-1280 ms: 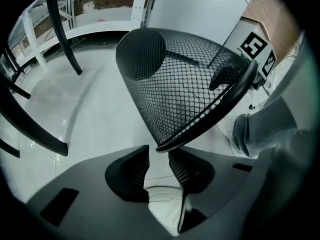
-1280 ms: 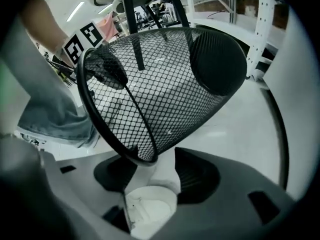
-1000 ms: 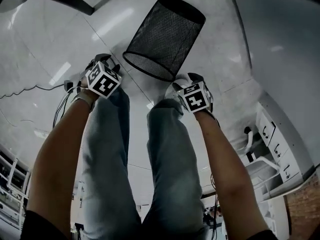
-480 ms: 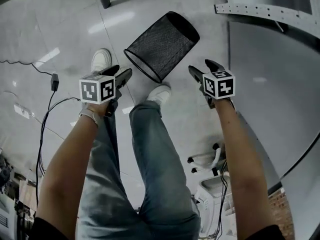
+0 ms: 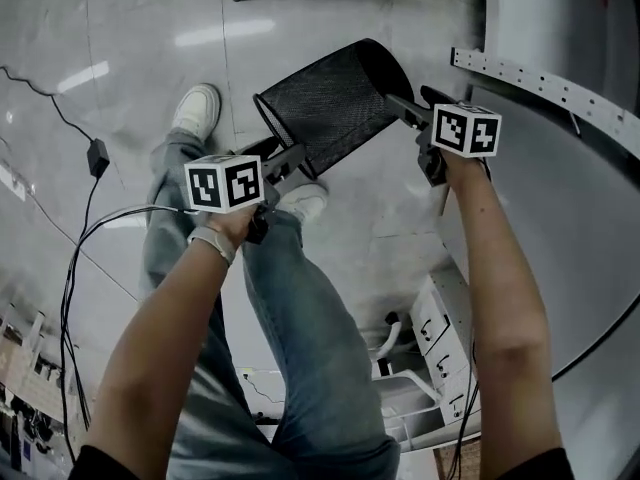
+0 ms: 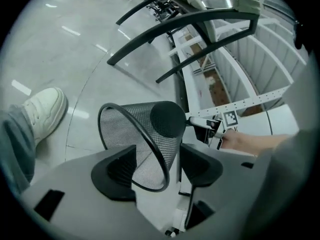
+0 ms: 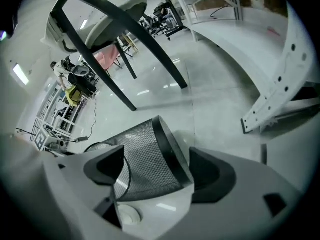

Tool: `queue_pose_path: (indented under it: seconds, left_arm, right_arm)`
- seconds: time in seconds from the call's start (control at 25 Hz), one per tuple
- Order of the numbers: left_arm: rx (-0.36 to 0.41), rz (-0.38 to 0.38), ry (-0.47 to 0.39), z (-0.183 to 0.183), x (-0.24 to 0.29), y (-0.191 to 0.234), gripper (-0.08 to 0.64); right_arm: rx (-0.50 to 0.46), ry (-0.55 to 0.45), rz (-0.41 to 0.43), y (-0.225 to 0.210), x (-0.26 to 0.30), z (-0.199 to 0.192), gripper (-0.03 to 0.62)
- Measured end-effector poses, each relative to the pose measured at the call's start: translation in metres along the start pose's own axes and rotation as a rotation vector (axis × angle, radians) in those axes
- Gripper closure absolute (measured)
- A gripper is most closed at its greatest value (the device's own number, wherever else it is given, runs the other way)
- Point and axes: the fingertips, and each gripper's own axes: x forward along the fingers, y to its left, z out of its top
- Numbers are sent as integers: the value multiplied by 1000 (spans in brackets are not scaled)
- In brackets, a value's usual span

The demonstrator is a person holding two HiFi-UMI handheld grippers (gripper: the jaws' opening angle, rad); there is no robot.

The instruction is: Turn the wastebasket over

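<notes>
Wastebasket [image 5: 330,103] lies on its side on the floor [image 5: 150,28], its rim between the jaws of our left tool [image 5: 290,156] and its base end between those of our right tool [image 5: 412,103], both just opened wide and gripping nothing, so we judge the turn-over at best half done.

The wastebasket [image 5: 330,103] is a round bin of black wire mesh, tapering from a wide open rim to a smaller solid dark base. It lies on its side on the pale floor, between the two tongs. Its rim faces the left tongs [image 5: 293,158] and its base lies beside the right tongs [image 5: 408,103]. The jaws of both tongs have just been opening and stand wide. The basket shows in each gap, unpinched.
</notes>
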Motion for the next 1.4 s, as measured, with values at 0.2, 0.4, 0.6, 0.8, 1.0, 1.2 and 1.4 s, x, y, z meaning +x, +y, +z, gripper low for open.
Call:
queue_pose_path:
  seconds: [0.2, 0.4, 0.6, 0.8, 1.0, 1.2, 1.4]
  left_arm:
    - [-28, 18, -44, 14, 9, 18, 288]
    - [7, -66, -24, 18, 11, 13, 315]
    - [60, -100, 25, 17, 12, 0, 436]
    - [80, -110, 86, 10, 13, -5, 451]
    - [137, -162, 141, 5, 27, -23, 453]
    - [182, -237, 171, 15, 53, -42, 445]
    - [182, -263, 212, 18, 57, -38, 425]
  right_arm:
    - [59, 23, 79, 2, 26, 2, 196]
    - [102, 7, 121, 4, 28, 3, 196]
    - [114, 19, 114, 5, 25, -2, 204]
    - [196, -29, 97, 1, 5, -19, 224]
    - [219, -125, 45, -9, -40, -20, 244]
    - [116, -157, -28, -18, -81, -9, 242]
    - [71, -218, -55, -3, -102, 5, 249]
